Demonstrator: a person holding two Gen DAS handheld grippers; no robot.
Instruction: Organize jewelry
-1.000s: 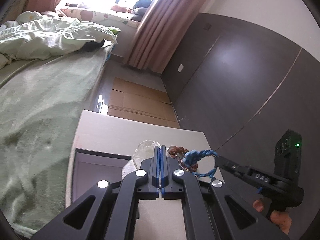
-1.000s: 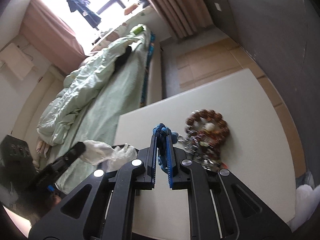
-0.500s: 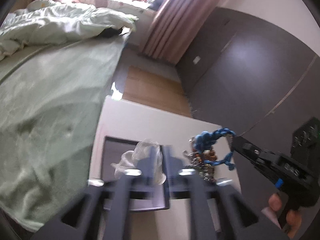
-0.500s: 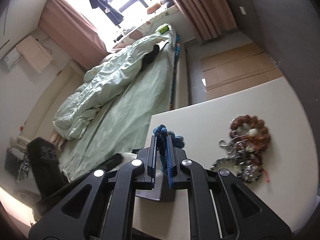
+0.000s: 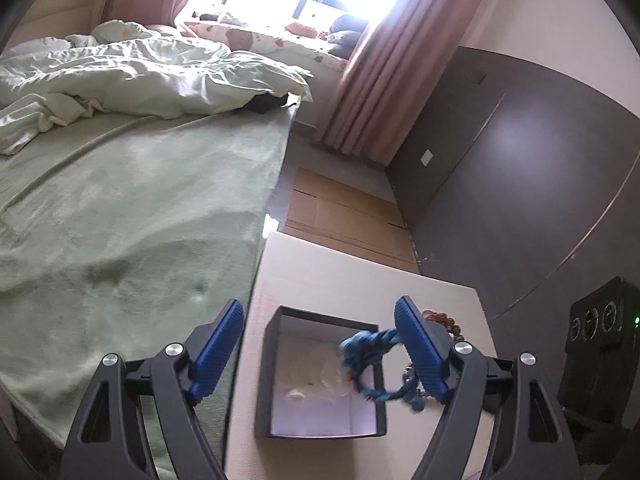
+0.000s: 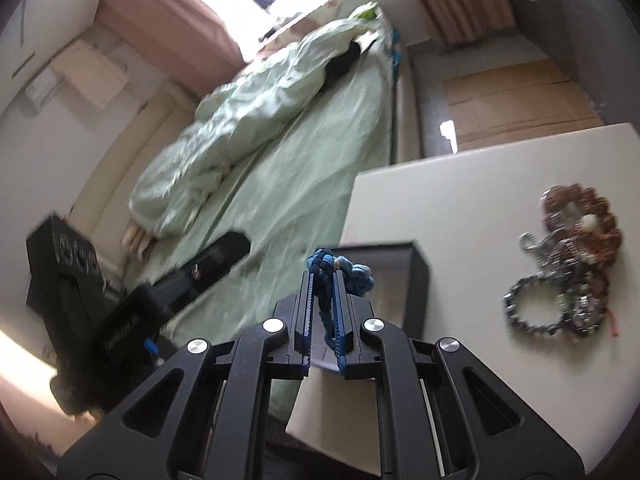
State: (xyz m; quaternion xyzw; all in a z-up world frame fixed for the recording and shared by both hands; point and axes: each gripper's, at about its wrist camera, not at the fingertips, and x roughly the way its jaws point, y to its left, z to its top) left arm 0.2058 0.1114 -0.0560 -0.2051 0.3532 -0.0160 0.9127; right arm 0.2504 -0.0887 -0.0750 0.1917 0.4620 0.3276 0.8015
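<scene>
My right gripper (image 6: 324, 280) is shut on a blue braided bracelet (image 6: 340, 272) and holds it over the open dark box (image 6: 416, 276). In the left wrist view the bracelet (image 5: 372, 364) hangs over the right side of the box (image 5: 276, 380), which holds a clear plastic bag (image 5: 308, 376). My left gripper (image 5: 320, 340) is open and empty above the box. A pile of beaded bracelets and chains (image 6: 568, 268) lies on the white table (image 6: 480, 184) to the right of the box; a brown beaded piece (image 5: 444, 320) shows behind my left gripper's right finger.
A bed with a green blanket (image 5: 120, 208) runs along the table's left edge. A dark wall panel (image 5: 520, 184) stands to the right. Cardboard (image 5: 344, 212) lies on the floor beyond the table.
My left gripper has opened and let go of the plastic bag, which now lies in the box. My right gripper has carried the blue bracelet left, from the pile to over the box.
</scene>
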